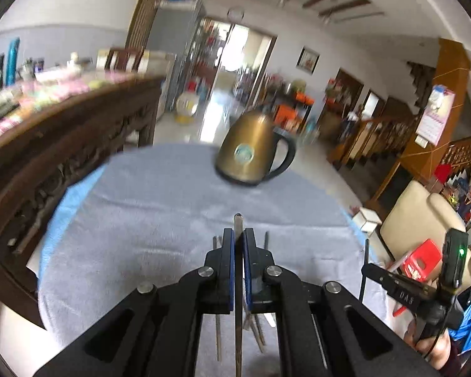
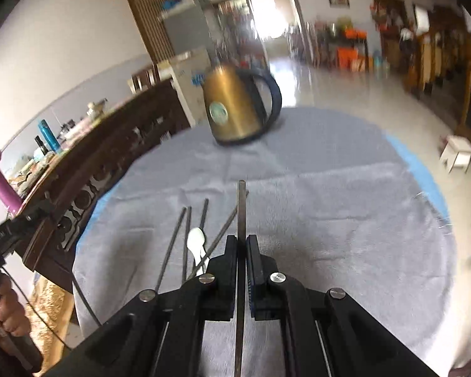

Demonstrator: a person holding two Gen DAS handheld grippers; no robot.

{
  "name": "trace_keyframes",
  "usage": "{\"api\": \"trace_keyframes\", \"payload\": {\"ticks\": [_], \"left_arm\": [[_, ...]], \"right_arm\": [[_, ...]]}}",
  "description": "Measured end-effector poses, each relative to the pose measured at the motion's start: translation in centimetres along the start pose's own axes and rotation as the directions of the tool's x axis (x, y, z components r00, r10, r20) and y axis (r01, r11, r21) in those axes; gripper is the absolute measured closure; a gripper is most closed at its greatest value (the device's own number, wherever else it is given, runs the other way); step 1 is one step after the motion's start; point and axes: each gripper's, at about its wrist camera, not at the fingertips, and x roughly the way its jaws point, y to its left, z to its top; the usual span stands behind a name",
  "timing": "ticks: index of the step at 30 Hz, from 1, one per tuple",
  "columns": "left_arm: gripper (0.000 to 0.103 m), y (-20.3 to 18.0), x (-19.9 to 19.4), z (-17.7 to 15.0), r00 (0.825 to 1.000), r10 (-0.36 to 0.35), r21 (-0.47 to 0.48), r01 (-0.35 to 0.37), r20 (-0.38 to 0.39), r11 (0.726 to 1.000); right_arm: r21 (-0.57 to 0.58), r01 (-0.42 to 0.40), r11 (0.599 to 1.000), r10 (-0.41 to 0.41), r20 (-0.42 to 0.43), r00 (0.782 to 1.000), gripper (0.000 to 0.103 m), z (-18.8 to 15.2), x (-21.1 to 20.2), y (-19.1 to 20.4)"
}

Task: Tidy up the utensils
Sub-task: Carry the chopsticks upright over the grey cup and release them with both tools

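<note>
Two dark chopsticks point(image 1: 238, 223) point(image 2: 241, 207) are standing clamped, while four more point(image 2: 185, 235) and a white spoon point(image 2: 196, 242) are lying on the grey cloth.

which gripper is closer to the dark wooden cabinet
Left. The left gripper has the cabinet close beside it on its left. The right gripper is further out over the cloth, with the left gripper between it and the cabinet.

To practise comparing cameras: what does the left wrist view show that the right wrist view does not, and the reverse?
Only the left wrist view shows a red stool and a cream chair. Only the right wrist view shows a white spoon among loose chopsticks, plus a purple bottle. Both show the gold kettle on the grey cloth, and a claw shut on one chopstick.
</note>
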Motion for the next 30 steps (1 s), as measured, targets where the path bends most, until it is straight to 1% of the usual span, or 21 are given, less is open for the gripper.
{"api": "trace_keyframes", "payload": {"ticks": [3,4,5,6,7,9,11,12,14,15,16,17,18,19,21,22,24,27,30], "left_arm": [[0.098,-1.5,-3.3,-0.2,0.995,0.0,0.035,-0.004,0.096,0.999],[0.098,-2.1,-4.2,0.0,0.993,-0.004,0.042,-0.001,0.119,0.999],[0.098,-2.3,-5.1,0.0,0.991,-0.008,0.046,0.002,0.136,0.999],[0.098,-3.0,-6.2,0.2,0.986,-0.019,0.055,0.01,0.165,0.998],[0.098,-3.5,-7.3,0.2,0.983,-0.027,0.059,0.016,0.182,0.998],[0.098,-4.1,-9.1,0.5,0.976,-0.051,0.063,0.038,0.212,0.997],[0.098,-4.7,-10.6,0.7,0.965,-0.078,0.062,0.064,0.25,0.996],[0.098,-5.0,-11.7,0.8,0.956,-0.092,0.06,0.078,0.279,0.995],[0.098,-5.4,-13.2,0.6,0.934,-0.113,0.051,0.102,0.339,0.993],[0.098,-5.5,-13.4,0.5,0.926,-0.116,0.046,0.106,0.359,0.993],[0.098,-5.6,-13.3,0.3,0.922,-0.112,0.039,0.105,0.37,0.994],[0.098,-5.7,-12.9,0.0,0.92,-0.108,0.03,0.104,0.376,0.994],[0.098,-5.8,-12.3,-0.4,0.919,-0.106,0.027,0.104,0.38,0.994],[0.098,-5.9,-11.4,-0.9,0.921,-0.098,0.029,0.094,0.376,0.995],[0.098,-5.8,-9.1,-2.2,0.942,-0.072,0.016,0.07,0.327,0.997],[0.098,-5.8,-8.4,-2.8,0.948,-0.067,0.007,0.068,0.31,0.998],[0.098,-5.4,-6.7,-4.0,0.962,-0.027,-0.007,0.03,0.273,1.0],[0.098,-4.6,-5.0,-5.3,0.973,-0.001,-0.016,0.005,0.231,1.0],[0.098,-4.5,-5.1,-6.0,0.979,-0.019,-0.008,0.022,0.204,1.0]], "right_arm": [[-0.018,0.015,1.0,-0.013,0.102,0.995,0.096,-1.5,-3.4,1.5],[-0.016,0.017,1.0,-0.014,0.149,0.989,0.096,-2.0,-5.0,2.0],[-0.011,0.011,1.0,-0.009,0.179,0.984,0.096,-2.1,-6.2,2.2],[-0.003,-0.006,1.0,0.007,0.224,0.974,0.096,-2.3,-7.8,2.5],[0.001,-0.016,1.0,0.015,0.251,0.968,0.096,-2.4,-8.9,2.7],[0.007,-0.032,0.999,0.028,0.318,0.948,0.096,-2.4,-11.4,3.4],[0.012,-0.063,0.998,0.053,0.399,0.915,0.096,-2.4,-14.4,4.2],[0.009,-0.068,0.998,0.058,0.425,0.903,0.096,-2.4,-15.3,4.4],[0.001,-0.07,0.998,0.06,0.501,0.863,0.096,-2.4,-17.6,5.3],[0.001,-0.086,0.996,0.072,0.535,0.842,0.096,-2.5,-18.5,5.7],[0.003,-0.103,0.995,0.084,0.552,0.83,0.096,-2.6,-18.9,5.8],[0.009,-0.131,0.991,0.102,0.575,0.812,0.096,-2.9,-19.1,6.2],[0.011,-0.133,0.991,0.101,0.587,0.804,0.096,-3.1,-18.9,6.6],[0.007,-0.115,0.993,0.088,0.596,0.798,0.096,-3.4,-18.4,7.1],[-0.005,-0.084,0.996,0.071,0.589,0.805,0.096,-3.9,-16.9,7.9],[-0.008,-0.072,0.997,0.064,0.575,0.815,0.096,-4.2,-15.8,8.2],[-0.013,-0.034,0.999,0.035,0.544,0.839,0.096,-5.1,-13.4,8.6],[0.003,-0.031,1.0,0.026,0.496,0.868,0.096,-6.0,-11.4,8.0],[-0.01,-0.032,0.999,0.033,0.47,0.882,0.096,-6.6,-10.9,7.6]]}}
